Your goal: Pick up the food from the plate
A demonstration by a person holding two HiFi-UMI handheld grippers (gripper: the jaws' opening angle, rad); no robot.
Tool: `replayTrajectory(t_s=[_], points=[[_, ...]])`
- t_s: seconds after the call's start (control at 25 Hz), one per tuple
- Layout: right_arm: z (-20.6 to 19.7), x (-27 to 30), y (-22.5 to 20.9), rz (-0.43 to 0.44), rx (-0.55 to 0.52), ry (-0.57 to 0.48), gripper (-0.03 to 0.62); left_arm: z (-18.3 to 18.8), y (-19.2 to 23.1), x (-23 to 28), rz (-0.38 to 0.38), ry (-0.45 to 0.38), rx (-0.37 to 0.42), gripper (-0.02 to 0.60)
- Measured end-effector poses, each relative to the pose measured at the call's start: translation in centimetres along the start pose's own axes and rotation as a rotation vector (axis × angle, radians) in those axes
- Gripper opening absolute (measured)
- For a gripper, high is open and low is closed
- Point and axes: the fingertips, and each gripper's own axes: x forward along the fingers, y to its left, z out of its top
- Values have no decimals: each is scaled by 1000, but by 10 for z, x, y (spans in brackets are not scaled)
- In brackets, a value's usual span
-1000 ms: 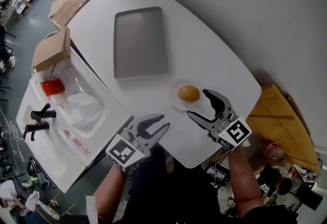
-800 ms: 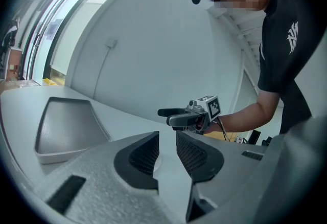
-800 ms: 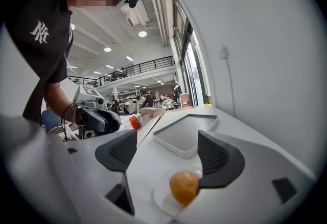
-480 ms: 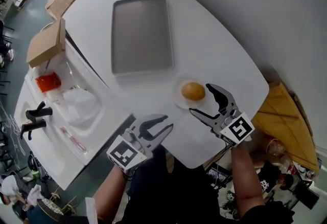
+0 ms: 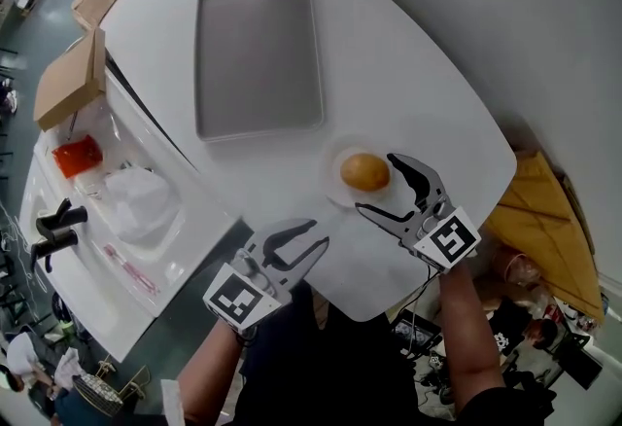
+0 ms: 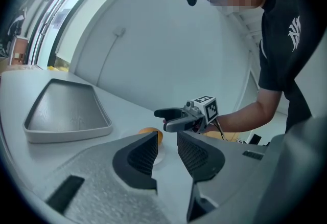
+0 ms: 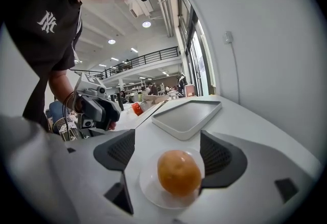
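An orange-brown bun (image 5: 364, 171) lies on a small white plate (image 5: 335, 183) near the front edge of the white table (image 5: 418, 84). My right gripper (image 5: 376, 185) is open just behind it. Its jaws have just been opening further and straddle the near end of the bun (image 7: 179, 173) without pressing on it. The plate (image 7: 148, 189) shows under the bun in the right gripper view. My left gripper (image 5: 319, 231) hangs open and empty over the table's front edge, left of the plate. In its own view its jaws stand slightly apart, and the bun (image 6: 155, 134) peeks out behind them.
A grey tray (image 5: 258, 54) lies empty at the far middle of the table, also in the left gripper view (image 6: 66, 113) and the right gripper view (image 7: 186, 115). A white counter (image 5: 126, 210) with a red item and cardboard boxes (image 5: 68, 84) stands on the left.
Both grippers have sunk toward the table. The right gripper has closed in on the bun, and its jaws stand a little wider.
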Motion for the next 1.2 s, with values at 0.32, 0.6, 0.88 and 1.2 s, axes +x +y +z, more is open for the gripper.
replayTrajectory(t_s=[0.32,0.6,0.88,1.2], points=[[-22,13,-12,18,5,20,359,-9,18,13,23,5,-18,110],[-39,22,-19,35,-24,65,359,-18,25,23,22,11,-36,110],[-49,30,-17,51,-81,118,357,-21,27,28,24,22,-30,110],[-64,41,-18,60,-112,187,357,-20,25,30,1,33,63,110]])
